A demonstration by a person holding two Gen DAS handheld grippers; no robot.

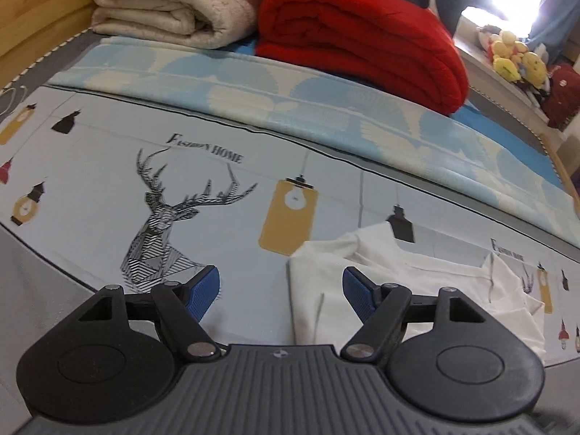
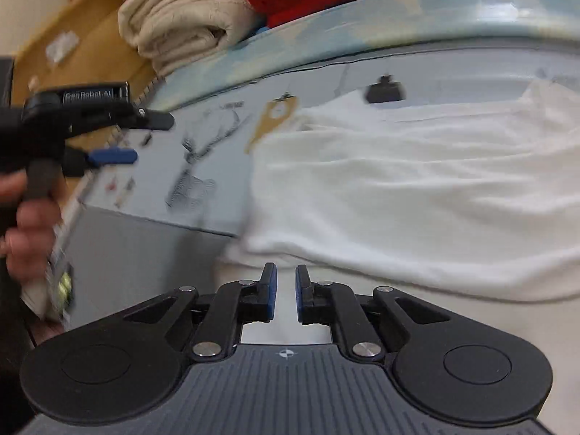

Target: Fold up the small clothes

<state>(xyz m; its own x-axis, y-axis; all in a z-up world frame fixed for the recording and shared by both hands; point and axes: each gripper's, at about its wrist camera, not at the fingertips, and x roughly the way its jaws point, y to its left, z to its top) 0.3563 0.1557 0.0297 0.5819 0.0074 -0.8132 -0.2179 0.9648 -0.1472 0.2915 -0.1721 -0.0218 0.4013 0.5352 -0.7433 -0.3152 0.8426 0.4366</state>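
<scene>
Left gripper point(image 1: 281, 291): blue-padded fingers point(image 1: 203, 290) spread wide, nothing between them, hanging over the bed sheet point(image 1: 108, 181) at the left edge of a white garment point(image 1: 417, 290). The right-hand pad sits above the cloth's edge; whether it touches can't be told.

Right gripper point(image 2: 286, 290): fingers point(image 2: 270, 290) set to a narrow gap, no cloth seen between the pads, with pale fabric showing past and under the tips. Picture is motion-blurred.

The garment, a small white top, lies spread on the bed w/ shallow wrinkles running across it. In the right wrist view it fills the right half of the frame, its near hem point(image 2: 398, 272) just beyond the fingertips. In the left wrist view its upper edge reaches a black lamp print point(image 1: 400, 226) on the sheet.

Also in the right wrist view, at far left: the left gripper point(image 2: 116, 137) seen side-on, gripped by a person's hand point(image 2: 25, 224), held over the bed's left part, well apart from the garment.

The sheet is pale grey-blue, printed w/ a line-drawn deer head point(image 1: 163, 224), yellow lantern shapes point(image 1: 288, 217) and lettering that includes "HOME". Behind it runs a light-blue and cream patterned cover point(image 1: 290, 101). Stacked at the back: a folded cream blanket point(image 1: 163, 3) beside a folded red blanket point(image 1: 362, 43). Wooden bed frame point(image 1: 32, 29) at left; yellow plush toys point(image 1: 514, 58) on a ledge at far right, near a bright window.
</scene>
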